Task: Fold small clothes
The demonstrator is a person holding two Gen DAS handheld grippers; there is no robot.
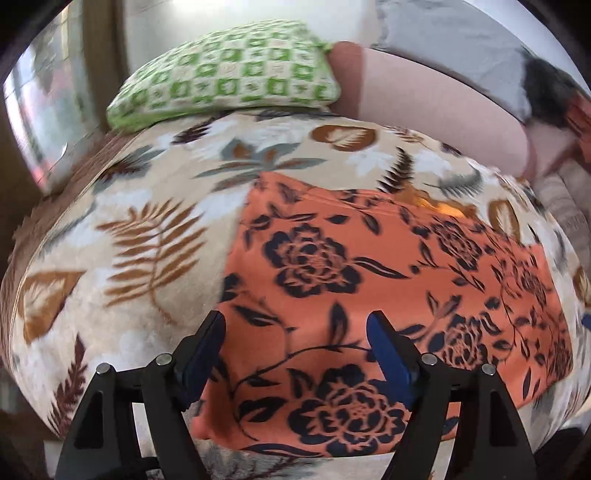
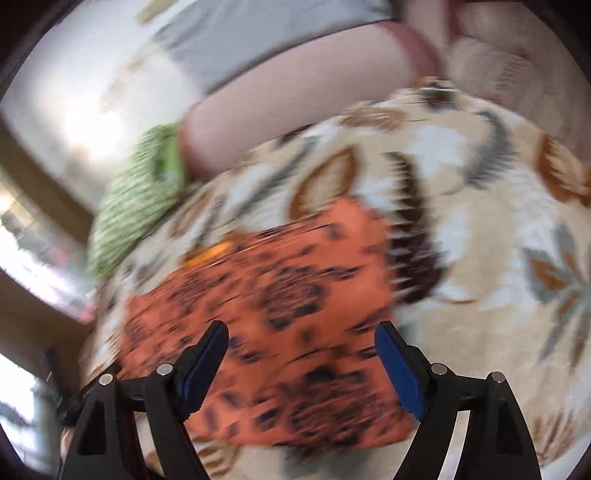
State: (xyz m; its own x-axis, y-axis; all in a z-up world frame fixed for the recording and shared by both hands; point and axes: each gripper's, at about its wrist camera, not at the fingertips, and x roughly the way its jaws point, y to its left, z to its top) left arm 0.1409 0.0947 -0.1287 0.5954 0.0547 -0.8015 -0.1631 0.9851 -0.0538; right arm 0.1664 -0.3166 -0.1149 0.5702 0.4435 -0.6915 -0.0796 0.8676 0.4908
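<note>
Both grippers hang over the bed with jaws spread and nothing between the pads; the left gripper (image 1: 295, 325) stands released above the near edge of the orange floral garment (image 1: 369, 266), and the right gripper (image 2: 301, 336) is likewise released above the same cloth (image 2: 280, 314), its blue pads clear of the fabric. No brand, label or writing can be read in either view. That garment, orange with dark navy roses and leaves, lies flat as a rough rectangle on the leaf-print blanket (image 1: 122, 240); its left edge runs straight, and a small bright orange patch shows at its far edge (image 1: 424, 203).

Seen from the left wrist, the scene is fairly sharp: a green-and-white checked pillow (image 1: 229, 70) rests at the far end of the blanket, with a pale pink pillow (image 1: 424, 99) just beside it and grey cloth (image 1: 450, 33) behind. From the right wrist everything is smeared by blur; the green pillow (image 2: 136, 206) and pink pillow (image 2: 288, 107) appear only as streaks, while more of the blanket (image 2: 498, 221) shows to the garment's right.
</note>
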